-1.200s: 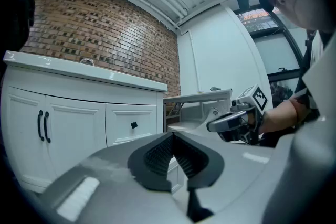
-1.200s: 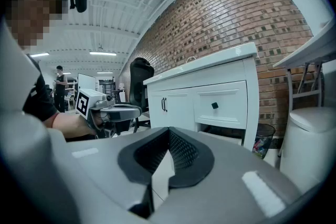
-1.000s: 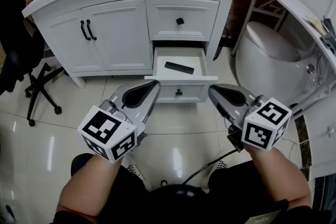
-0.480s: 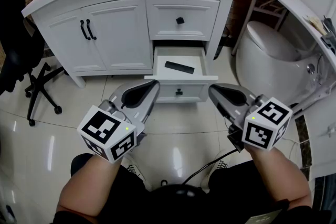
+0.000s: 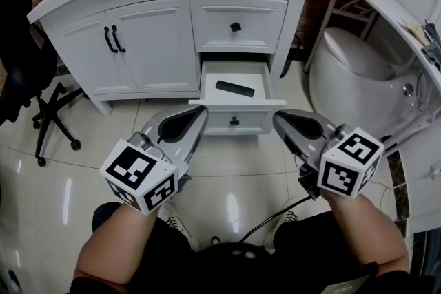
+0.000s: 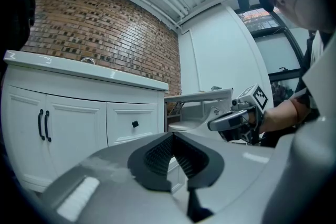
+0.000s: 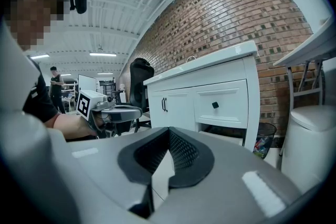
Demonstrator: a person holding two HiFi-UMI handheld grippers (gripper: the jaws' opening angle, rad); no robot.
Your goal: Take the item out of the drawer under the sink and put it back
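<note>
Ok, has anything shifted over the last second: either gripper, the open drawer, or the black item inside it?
Nothing has visibly changed. The left gripper and right gripper remain side by side in front of the open drawer, both with jaws shut and nothing between them. The black item lies in the drawer where it was.

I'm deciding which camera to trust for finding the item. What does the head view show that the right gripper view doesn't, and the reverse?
Only the head view: the black item lying inside the open drawer. Only the right gripper view: a waste bin beside the vanity, ceiling lights, a person far behind. Both: the white vanity, its upper drawer knob, the left gripper, shut.
</note>
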